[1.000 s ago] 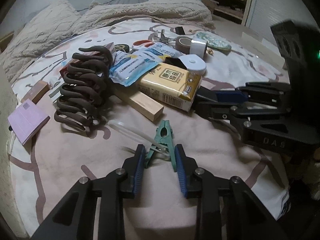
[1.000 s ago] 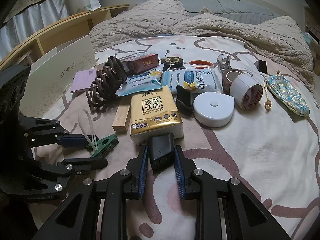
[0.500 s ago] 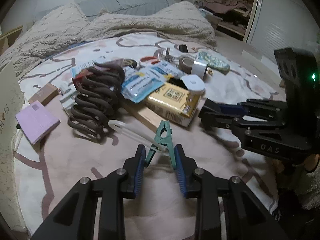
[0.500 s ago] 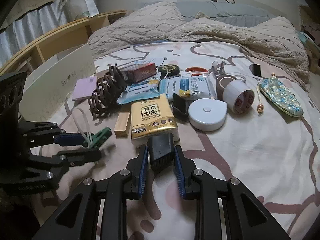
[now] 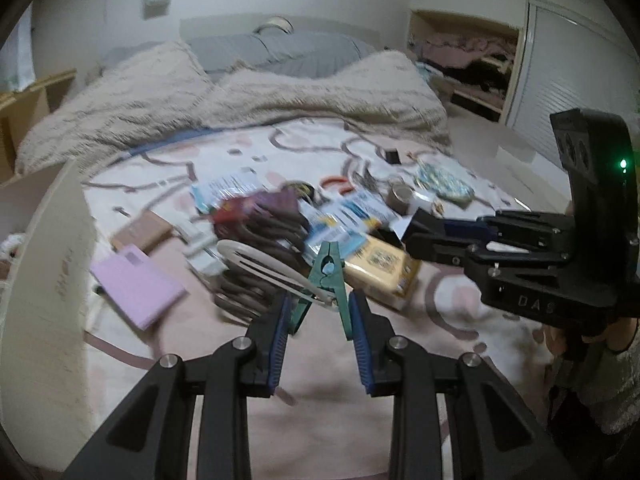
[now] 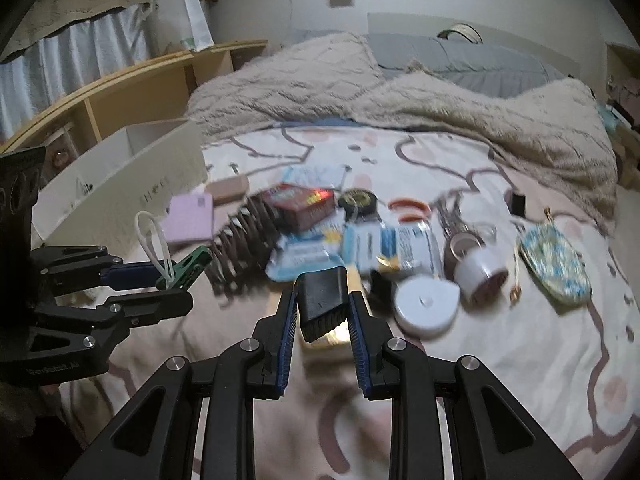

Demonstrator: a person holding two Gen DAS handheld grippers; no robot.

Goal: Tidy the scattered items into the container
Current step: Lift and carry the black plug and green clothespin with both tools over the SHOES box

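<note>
My left gripper (image 5: 318,322) is shut on a green clothes peg (image 5: 328,276) with a white loop (image 5: 260,258) hanging from it, lifted above the bed. My right gripper (image 6: 322,314) is shut on a small black block (image 6: 322,296), also off the bed. In the right wrist view the left gripper (image 6: 172,284) carries the peg (image 6: 188,266) at the left, close to the white box (image 6: 132,184). Scattered items lie on the pink sheet: a brown coiled claw clip (image 6: 244,236), a yellow tissue pack (image 5: 380,266), blue wipes packs (image 6: 384,246), a white round case (image 6: 426,306).
A lilac notebook (image 5: 138,284), a red box (image 6: 306,204), tape rolls (image 6: 478,266), a patterned pouch (image 6: 554,264) and a wooden block (image 5: 140,232) lie around. A rumpled beige blanket (image 6: 400,104) covers the far bed. Wooden shelves (image 6: 120,96) stand at the left.
Both grippers have risen off the bed with their loads, the peg and the black block. The views now tilt up, showing more of the room and the white box.
</note>
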